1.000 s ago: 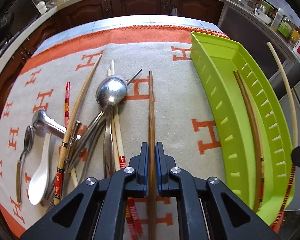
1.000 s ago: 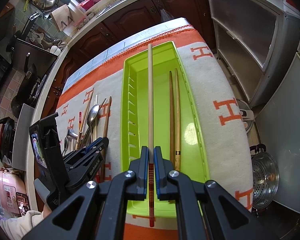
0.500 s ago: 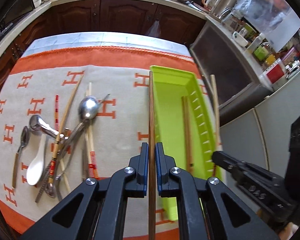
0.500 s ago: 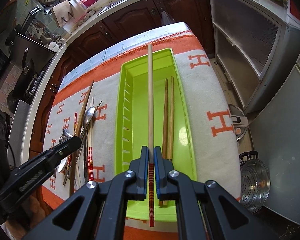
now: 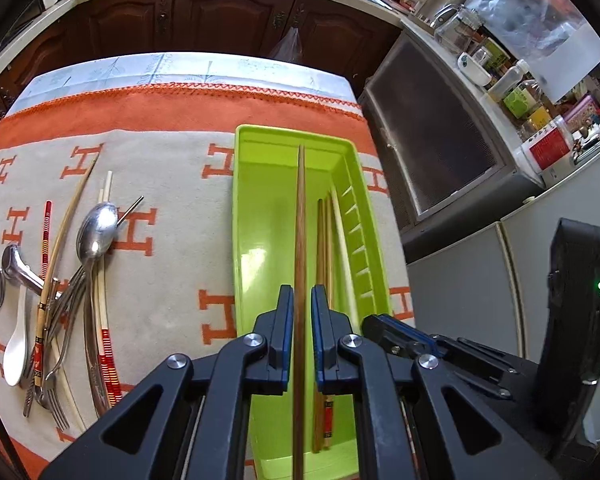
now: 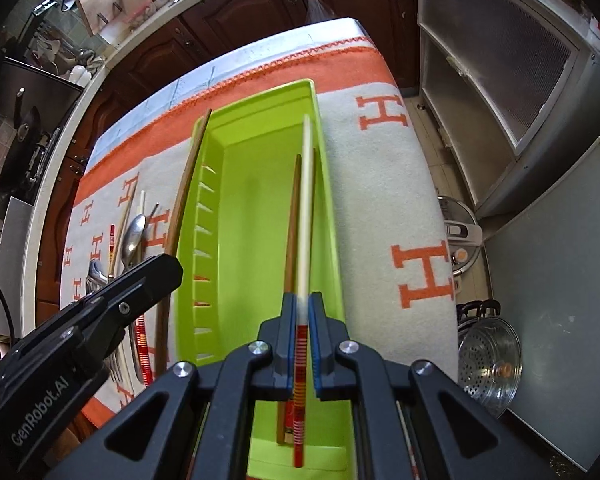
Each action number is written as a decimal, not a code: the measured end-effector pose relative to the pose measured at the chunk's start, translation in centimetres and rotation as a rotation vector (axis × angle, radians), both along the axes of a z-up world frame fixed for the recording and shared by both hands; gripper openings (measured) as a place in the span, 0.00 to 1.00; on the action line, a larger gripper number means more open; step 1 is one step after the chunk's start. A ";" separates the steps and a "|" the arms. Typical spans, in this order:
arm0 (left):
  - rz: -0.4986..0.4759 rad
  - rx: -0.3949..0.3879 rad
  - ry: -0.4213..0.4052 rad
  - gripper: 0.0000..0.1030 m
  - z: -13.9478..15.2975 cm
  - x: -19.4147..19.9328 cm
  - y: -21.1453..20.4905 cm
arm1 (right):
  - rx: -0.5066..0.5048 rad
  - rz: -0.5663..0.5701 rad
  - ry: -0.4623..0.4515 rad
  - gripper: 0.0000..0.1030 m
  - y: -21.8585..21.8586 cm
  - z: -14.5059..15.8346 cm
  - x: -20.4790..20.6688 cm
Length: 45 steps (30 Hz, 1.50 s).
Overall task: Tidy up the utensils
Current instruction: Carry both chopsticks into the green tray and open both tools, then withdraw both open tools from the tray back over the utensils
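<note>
My left gripper [image 5: 300, 296] hangs over the lime-green tray [image 5: 238, 200]. A long dark brown chopstick [image 5: 300, 220] runs between its jaws. The jaws are opening, and a thin gap shows on each side of the stick. My right gripper [image 6: 302, 300] is shut on a pale chopstick [image 6: 306, 200] with a red-striped end. It holds the stick along the tray's [image 6: 204, 208] right wall, above two brown chopsticks [image 6: 294, 220] that lie inside. The right gripper [image 5: 384, 326] also shows in the left wrist view, and the left gripper [image 6: 168, 268] in the right wrist view.
A pile of utensils lies on the orange-and-cream blanket left of the tray: a steel spoon [image 5: 98, 228], a white spoon [image 5: 14, 348], forks [image 5: 56, 400] and several chopsticks. The table edge is just right of the tray, with a steamer pot [image 6: 488, 364] on the floor and cabinets beyond.
My left gripper carried the brown chopstick rightward from beside the pile to over the tray, and its jaws parted slightly. My right gripper shifted the pale chopstick toward the tray's right wall.
</note>
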<state>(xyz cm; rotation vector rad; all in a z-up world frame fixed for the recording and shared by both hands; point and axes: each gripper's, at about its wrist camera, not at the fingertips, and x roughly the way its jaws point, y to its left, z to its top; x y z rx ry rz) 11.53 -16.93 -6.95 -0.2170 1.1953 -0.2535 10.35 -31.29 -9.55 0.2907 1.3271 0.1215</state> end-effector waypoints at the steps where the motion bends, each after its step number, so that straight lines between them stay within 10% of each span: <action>1: -0.001 0.006 0.003 0.14 -0.1 -0.1 0.0 | 0.002 -0.001 -0.001 0.06 -0.2 0.0 -0.1; 16: 0.003 0.126 -0.096 0.63 3.0 -4.2 3.9 | -0.008 -0.003 -0.068 0.06 -0.3 2.6 -3.2; 45: 0.145 0.214 -0.197 0.71 7.8 -8.3 13.2 | 0.005 0.222 -0.134 0.06 12.1 6.7 -5.3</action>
